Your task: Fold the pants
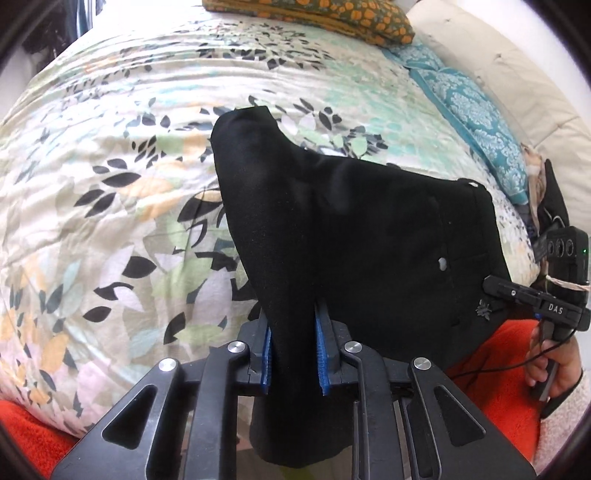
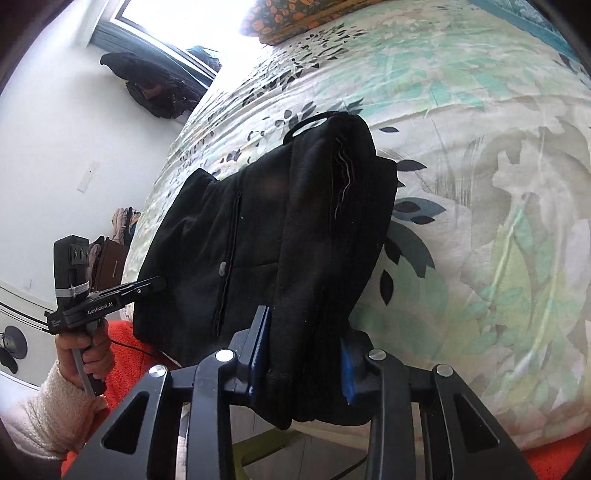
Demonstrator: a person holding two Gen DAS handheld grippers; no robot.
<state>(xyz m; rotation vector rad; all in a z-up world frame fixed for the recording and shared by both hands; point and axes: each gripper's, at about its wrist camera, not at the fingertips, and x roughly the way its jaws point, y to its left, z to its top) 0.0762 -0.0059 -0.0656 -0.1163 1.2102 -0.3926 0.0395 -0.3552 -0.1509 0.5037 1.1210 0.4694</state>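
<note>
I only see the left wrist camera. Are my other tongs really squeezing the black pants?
Observer: Yes, the right tongs pinch a thick folded bunch of the pants between both blue pads.
Operator: Is anything sticking out on top?
Observer: A small black loop stands up at the pants' far edge.
Operator: What's past the bed?
Observer: A bright window, with dark clothes hanging beside it.
</note>
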